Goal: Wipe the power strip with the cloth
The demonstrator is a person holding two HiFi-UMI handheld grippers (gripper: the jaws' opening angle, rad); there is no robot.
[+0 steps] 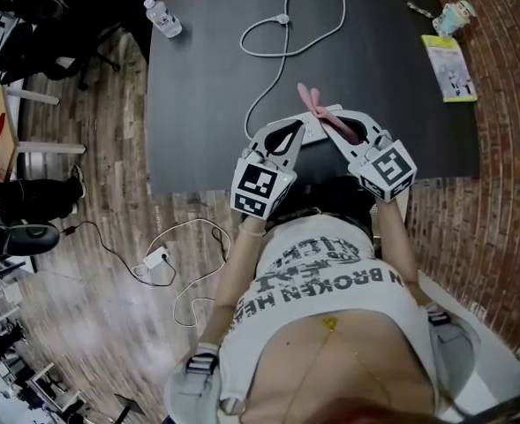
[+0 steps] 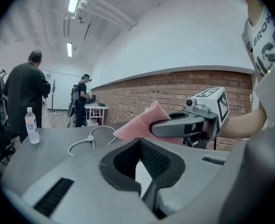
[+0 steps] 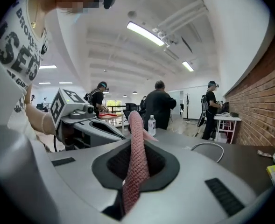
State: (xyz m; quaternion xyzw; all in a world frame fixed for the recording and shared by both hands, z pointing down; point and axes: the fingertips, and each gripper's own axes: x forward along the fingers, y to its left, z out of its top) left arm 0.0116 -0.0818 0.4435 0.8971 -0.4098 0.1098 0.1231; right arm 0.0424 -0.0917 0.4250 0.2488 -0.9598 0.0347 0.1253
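Note:
My right gripper is shut on a pink cloth, which stands up between its jaws and sticks out past the tips. My left gripper sits close beside it at the table's near edge, jaws shut with nothing seen between them. A white piece shows between the two grippers, apparently the power strip, mostly hidden under them. Its white cable loops away across the dark table. In the left gripper view the right gripper holds the cloth just ahead.
A water bottle stands at the table's far left corner. A yellow-green booklet and a small cup lie on the far right. A white adapter with cord lies on the floor. People stand beyond the table.

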